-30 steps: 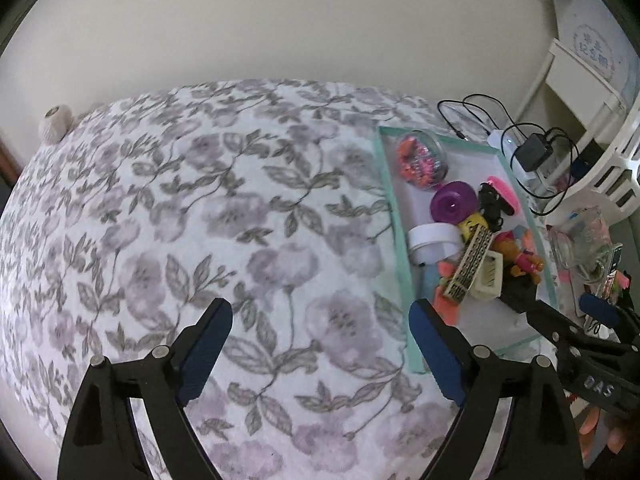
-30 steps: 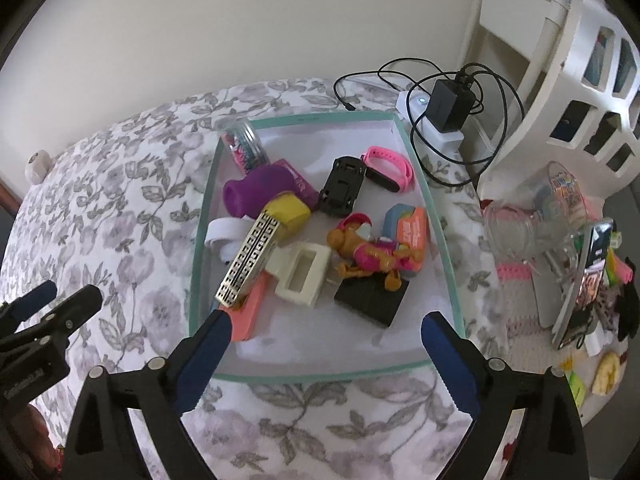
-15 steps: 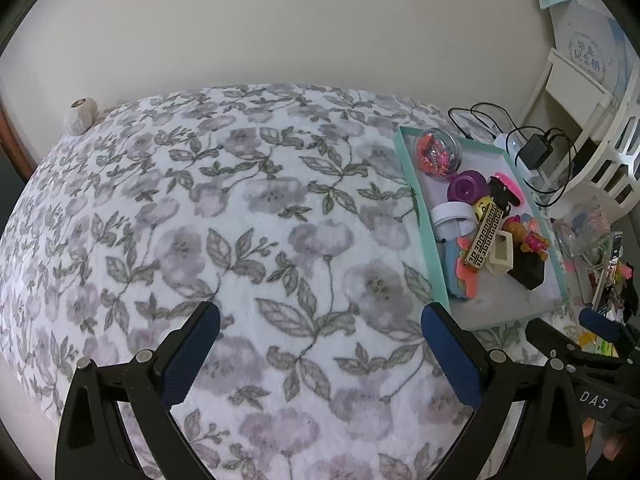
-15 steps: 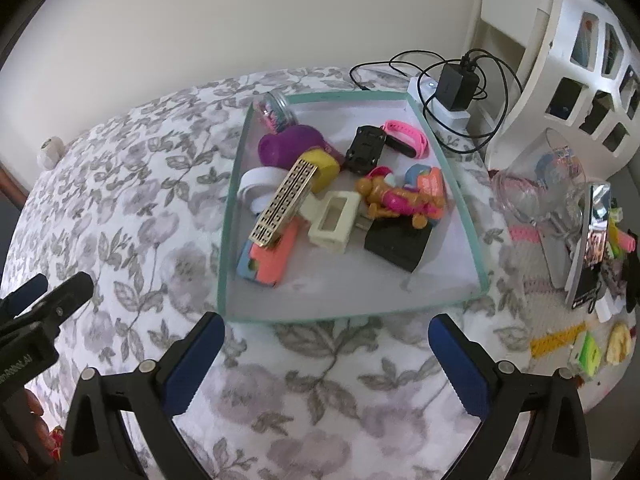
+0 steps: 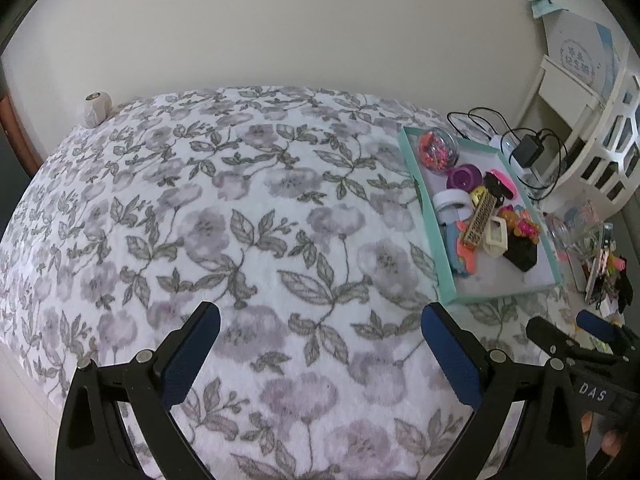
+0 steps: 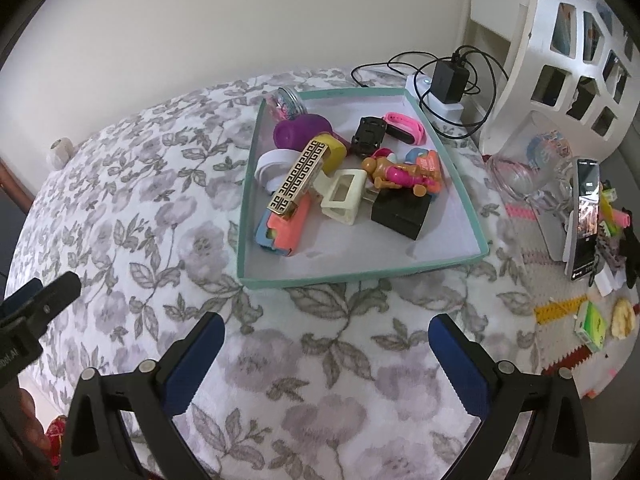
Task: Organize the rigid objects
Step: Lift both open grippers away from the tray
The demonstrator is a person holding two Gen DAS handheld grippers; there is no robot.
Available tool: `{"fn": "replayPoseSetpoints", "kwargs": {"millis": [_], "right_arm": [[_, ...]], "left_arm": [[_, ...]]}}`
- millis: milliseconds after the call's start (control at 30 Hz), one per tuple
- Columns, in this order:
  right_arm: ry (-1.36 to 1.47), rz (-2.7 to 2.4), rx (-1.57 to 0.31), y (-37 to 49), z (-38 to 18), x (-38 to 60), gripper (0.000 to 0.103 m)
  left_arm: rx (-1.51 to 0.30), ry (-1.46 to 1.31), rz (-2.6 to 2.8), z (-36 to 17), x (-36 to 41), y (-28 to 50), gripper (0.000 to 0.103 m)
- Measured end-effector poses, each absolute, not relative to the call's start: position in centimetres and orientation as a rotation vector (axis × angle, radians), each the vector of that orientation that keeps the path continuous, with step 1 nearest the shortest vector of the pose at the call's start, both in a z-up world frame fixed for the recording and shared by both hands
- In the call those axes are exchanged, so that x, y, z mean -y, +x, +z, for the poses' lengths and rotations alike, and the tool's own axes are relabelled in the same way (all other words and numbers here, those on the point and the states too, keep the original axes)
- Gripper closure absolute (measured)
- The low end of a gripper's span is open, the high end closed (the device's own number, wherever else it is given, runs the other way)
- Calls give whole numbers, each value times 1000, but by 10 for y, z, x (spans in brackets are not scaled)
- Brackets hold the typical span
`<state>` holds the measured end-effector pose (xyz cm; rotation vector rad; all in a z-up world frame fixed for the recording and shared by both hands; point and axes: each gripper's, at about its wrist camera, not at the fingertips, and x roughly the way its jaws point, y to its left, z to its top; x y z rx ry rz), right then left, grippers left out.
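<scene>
On the bedspread: both grippers are hovering wide open, holding nothing.
Left gripper: jaws have just been opening, nothing between them.
Right gripper: judging by the clutter, it is best lining up squarely on one tray item.

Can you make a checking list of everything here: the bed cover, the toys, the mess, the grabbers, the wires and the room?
Surface: flowered blanket, bare between the jaws.
Job's things: teal tray holds a jumbled pile: gold box, purple cup, cream clip, black box, pink band, bead jar.
Clutter: phone, glass jar and small bits right of the tray.
Grippers: left gripper open, empty; right gripper open, empty.
Cables: black charger with looped cord behind the tray.
Surroundings: cream wall, white shelf.
</scene>
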<state>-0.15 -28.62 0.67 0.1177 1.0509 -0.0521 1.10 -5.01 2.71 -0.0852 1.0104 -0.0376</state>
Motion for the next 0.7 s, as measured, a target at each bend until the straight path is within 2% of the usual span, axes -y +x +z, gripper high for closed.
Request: {"fn": "replayPoseSetpoints", "kwargs": {"millis": [700], "right_arm": [[103,-55,-1021,-27,10,283,0]], "left_arm": [[-1058,-69,-54,20,51,-14,2]]}}
